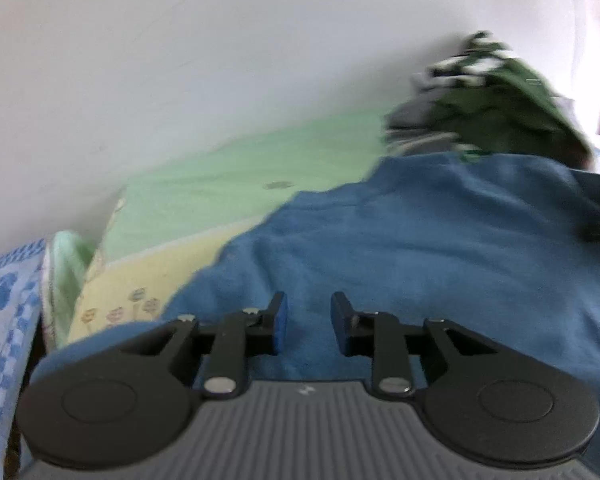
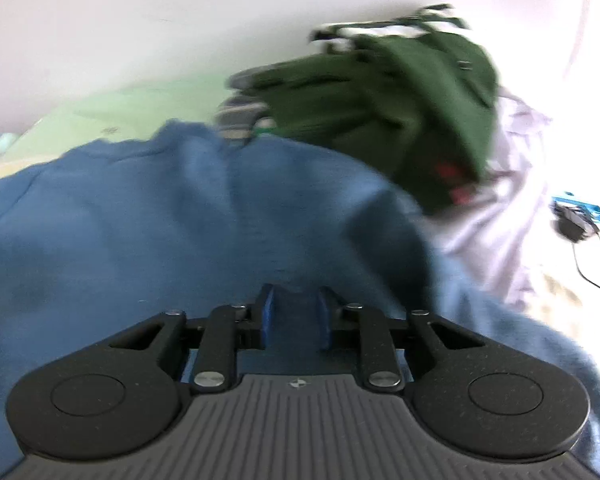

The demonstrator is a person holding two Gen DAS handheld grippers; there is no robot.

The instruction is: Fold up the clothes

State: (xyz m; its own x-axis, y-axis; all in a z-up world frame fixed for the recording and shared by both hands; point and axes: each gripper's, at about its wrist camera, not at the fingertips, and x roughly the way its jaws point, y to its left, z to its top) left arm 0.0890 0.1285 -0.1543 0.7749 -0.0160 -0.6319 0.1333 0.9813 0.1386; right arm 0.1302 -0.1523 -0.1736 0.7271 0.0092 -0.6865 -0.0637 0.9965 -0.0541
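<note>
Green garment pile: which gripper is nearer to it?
Right, as far as the views show. The green garment pile looms large just past the right gripper; from the left gripper it sits small, far off to the right beyond the blue garment.

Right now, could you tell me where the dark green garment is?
In both wrist views the dark green garment lies heaped upper right, just beyond the blue garment, against the white wall.

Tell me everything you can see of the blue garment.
The blue garment is a soft, fleecy-looking fabric, mid blue, spread in loose wrinkles over the pale green bedding. Its far edge meets a heap of dark green clothes. Both views are blurred. It fills the foreground under both tools, and a ridge rises between the right tool's pads.
</note>
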